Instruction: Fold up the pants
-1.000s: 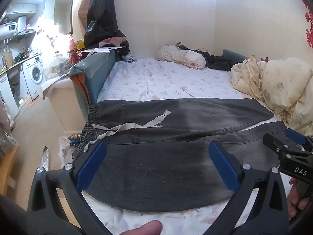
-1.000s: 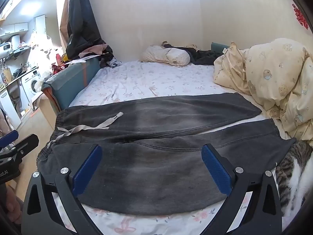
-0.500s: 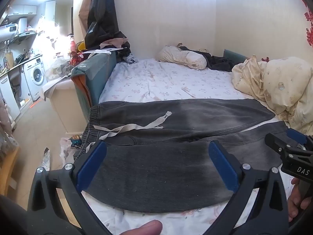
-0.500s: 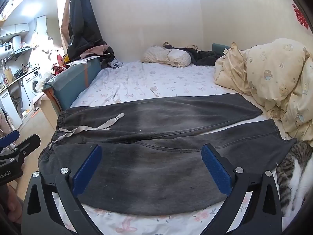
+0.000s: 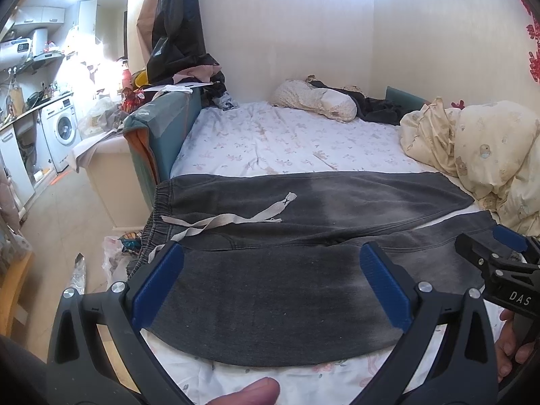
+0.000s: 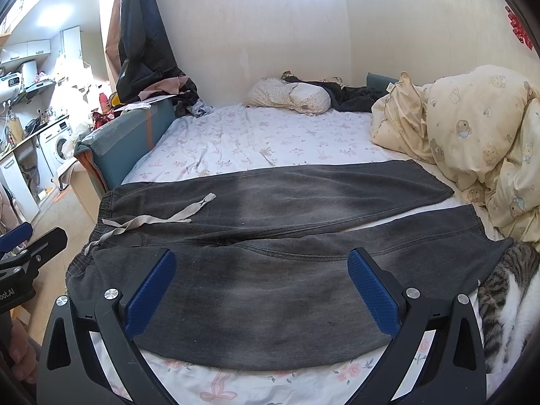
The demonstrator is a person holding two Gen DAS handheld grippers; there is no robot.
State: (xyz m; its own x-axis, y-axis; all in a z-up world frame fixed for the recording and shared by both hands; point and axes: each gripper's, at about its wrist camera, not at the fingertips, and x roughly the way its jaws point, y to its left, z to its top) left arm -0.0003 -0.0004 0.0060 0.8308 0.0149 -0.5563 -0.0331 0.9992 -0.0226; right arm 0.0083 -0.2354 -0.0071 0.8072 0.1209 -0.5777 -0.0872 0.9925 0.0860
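Dark grey pants (image 5: 303, 209) lie spread flat across the bed, waistband at the left edge with a light drawstring (image 5: 229, 219), both legs running to the right. They also show in the right wrist view (image 6: 270, 236). My left gripper (image 5: 270, 270) is open and empty, held above the near leg close to the waist. My right gripper (image 6: 260, 273) is open and empty, above the near leg's middle. Each gripper shows at the edge of the other's view: the right one (image 5: 496, 263), the left one (image 6: 23, 253).
The bed (image 6: 253, 135) has a floral sheet. A cream duvet (image 6: 472, 141) is heaped at the right. A tabby cat (image 6: 506, 297) lies by the near leg's cuff. A pillow (image 6: 290, 96) and dark clothes sit at the far wall. A teal bed end (image 5: 158, 128) and kitchen area stand left.
Both views have drifted very slightly; the pants lie as before and both grippers stay open.
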